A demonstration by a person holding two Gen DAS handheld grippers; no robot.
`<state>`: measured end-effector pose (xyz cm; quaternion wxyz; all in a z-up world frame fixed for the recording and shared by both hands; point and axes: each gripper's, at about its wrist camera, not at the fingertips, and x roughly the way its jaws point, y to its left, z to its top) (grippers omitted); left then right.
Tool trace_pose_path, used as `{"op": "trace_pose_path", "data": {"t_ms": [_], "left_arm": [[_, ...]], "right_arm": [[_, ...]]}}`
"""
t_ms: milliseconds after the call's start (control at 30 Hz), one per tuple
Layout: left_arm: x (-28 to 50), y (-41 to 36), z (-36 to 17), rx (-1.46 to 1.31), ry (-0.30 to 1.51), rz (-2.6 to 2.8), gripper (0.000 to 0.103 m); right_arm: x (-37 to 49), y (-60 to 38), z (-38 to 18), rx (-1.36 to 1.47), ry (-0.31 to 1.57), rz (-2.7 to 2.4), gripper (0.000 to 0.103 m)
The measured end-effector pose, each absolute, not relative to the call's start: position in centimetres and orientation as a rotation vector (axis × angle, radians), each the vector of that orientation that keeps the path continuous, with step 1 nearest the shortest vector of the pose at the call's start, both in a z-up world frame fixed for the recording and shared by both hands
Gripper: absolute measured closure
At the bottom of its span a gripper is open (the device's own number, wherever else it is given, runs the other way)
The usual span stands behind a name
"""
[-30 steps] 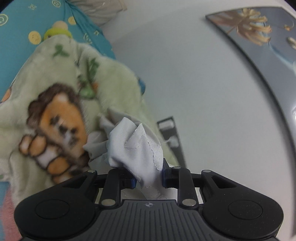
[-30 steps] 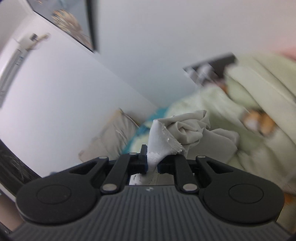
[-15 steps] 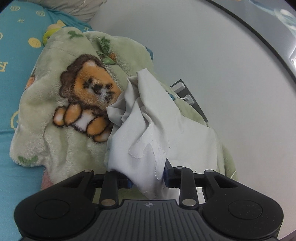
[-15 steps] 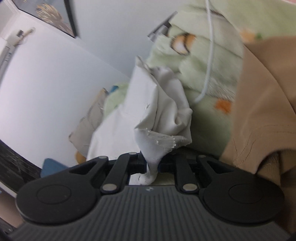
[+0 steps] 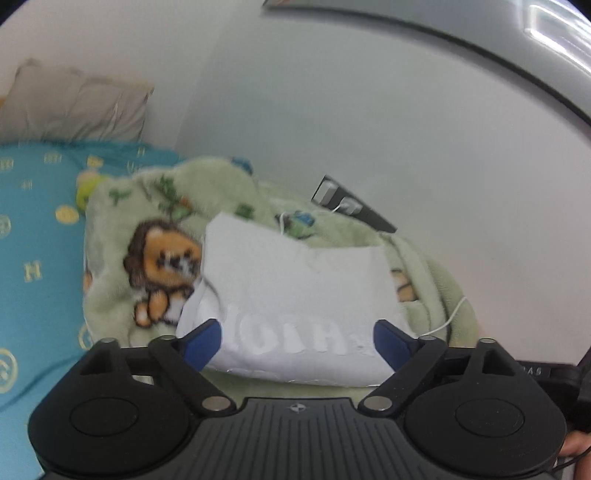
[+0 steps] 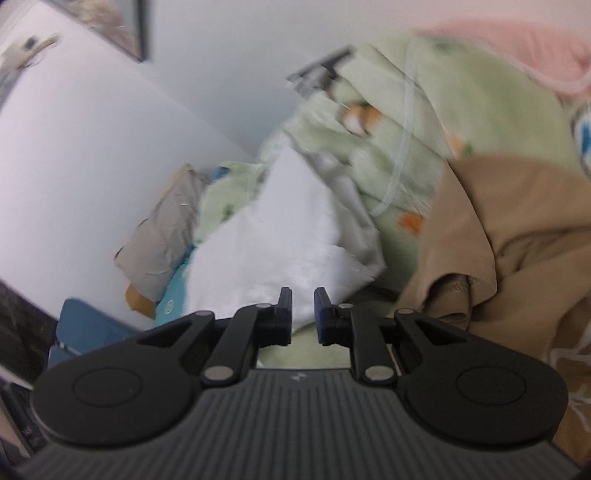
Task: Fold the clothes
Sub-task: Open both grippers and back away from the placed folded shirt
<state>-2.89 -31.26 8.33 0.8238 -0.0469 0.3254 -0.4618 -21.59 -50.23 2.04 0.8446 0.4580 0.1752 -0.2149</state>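
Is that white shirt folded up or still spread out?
Folded: the white shirt lies as a compact, roughly rectangular bundle on the green blanket.

A plain white wall fills most of the left wrist view, lit evenly and softly. High on it hangs a dark-framed picture, its glass catching a bright glare at the upper right. Below lies a bed with a teal sheet printed with yellow letters and circles, and a beige pillow leans against the wall at its head. A pale green fleece blanket with a lion cartoon is heaped on the bed — a thin white cable trails over it. In the right wrist view the wall corner shows, blurred, with a tan cloth and something pink on the bedding.
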Motion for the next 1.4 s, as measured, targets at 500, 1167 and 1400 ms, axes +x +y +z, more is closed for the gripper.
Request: {"op": "trace_pose_path", "data": {"t_ms": [500, 1167, 1400], "left_arm": [[-15.0, -19.2, 19.0, -0.016, 0.287, -0.882, 0.0], [-15.4, -16.8, 12.7, 0.024, 0.262, -0.822, 0.0], [-14.7, -17.1, 11.0, 0.035, 0.271, -0.816, 0.0]], "right_arm": [[-27.4, -37.2, 14.2, 0.392, 0.131, -0.36, 0.007], [-25.5, -31.5, 9.6, 0.192, 0.101, -0.468, 0.007], [-24.0, -31.5, 8.4, 0.184, 0.136, -0.479, 0.007]]}}
